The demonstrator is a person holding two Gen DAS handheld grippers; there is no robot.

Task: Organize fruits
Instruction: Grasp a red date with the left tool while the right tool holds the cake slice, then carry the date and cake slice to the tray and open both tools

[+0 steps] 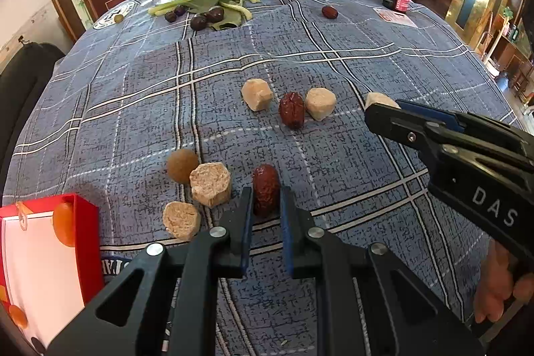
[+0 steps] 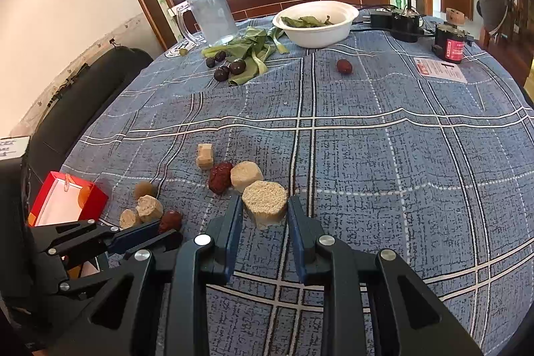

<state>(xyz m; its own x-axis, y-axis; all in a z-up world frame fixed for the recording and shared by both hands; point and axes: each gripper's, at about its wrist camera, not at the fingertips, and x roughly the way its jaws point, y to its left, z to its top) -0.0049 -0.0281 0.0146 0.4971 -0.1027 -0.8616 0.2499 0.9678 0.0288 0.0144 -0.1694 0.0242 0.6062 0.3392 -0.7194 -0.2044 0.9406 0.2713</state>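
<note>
While the left wrist view looks down its own two fingers, the left hand-held gripper sits low over the checked blue surface with a wrinkled red date standing between its blue pads; the jaws are narrowly parted and seem to just bracket the date, though whether they press it I cannot tell. Just left of that date lie three pale cake pieces and a round brown ball, so the tight jaw gap likely serves to take the date without nudging them. Beyond the date a second date rests between two more pale pieces, and right of those the right hand-held gripper reaches in at another piece. A red box stands open left of the date, probably where sorted things go. In the right wrist view, the right hand-held gripper is open wider, its pads either side of a round grainy cake piece and seemingly not yet pinching it. Left of that piece the left hand-held gripper meets its date. Far behind the piece stand a white bowl with greens, loose leaves with dark plums, a clear jug and a lone red fruit; the room beyond shows wood panelling, a bright window and a cluttered counter.
</note>
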